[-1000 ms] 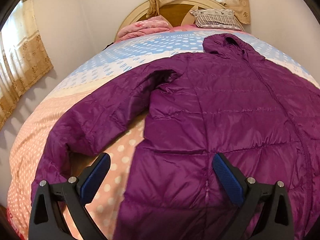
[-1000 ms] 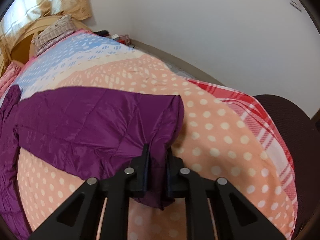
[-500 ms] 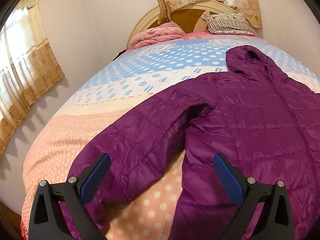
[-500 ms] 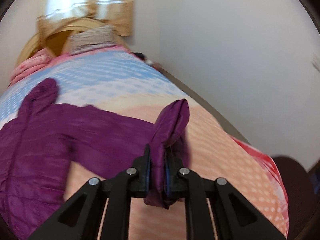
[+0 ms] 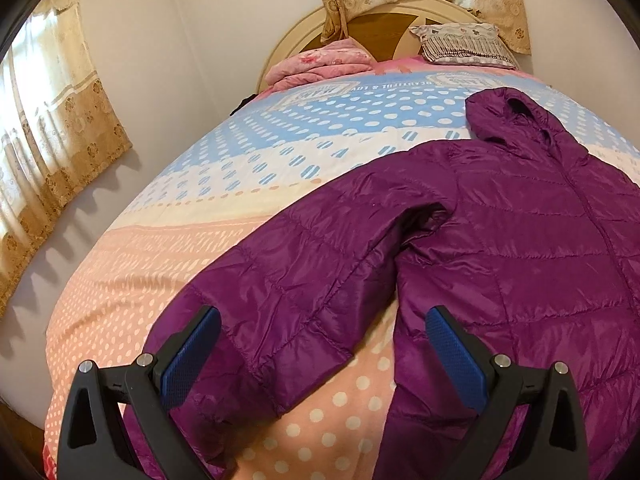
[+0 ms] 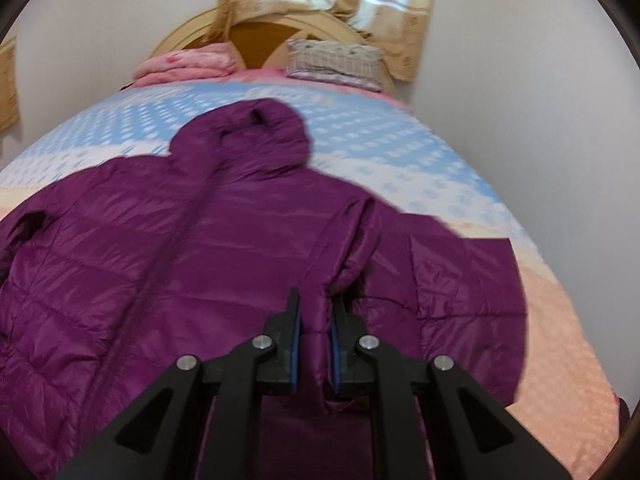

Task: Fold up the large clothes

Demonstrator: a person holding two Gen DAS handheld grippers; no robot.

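A purple hooded puffer jacket lies face up on the bed, hood toward the headboard. Its left sleeve stretches out toward the bed's near left corner. My left gripper hovers open just above that sleeve's lower part, nothing between its blue pads. The other sleeve is bent back over the jacket's body. Its cuff end sits between the pads of my right gripper, whose jaws are opening with the fabric still pinched between them.
The dotted bedspread runs from peach to blue. A folded pink blanket and a striped pillow lie by the headboard. Curtains hang on the left, and a wall runs close along the right.
My right gripper swung the held sleeve from out on the bedspread back across onto the jacket's body, and its jaws have parted slightly. My left gripper drifted left, now over the left sleeve.
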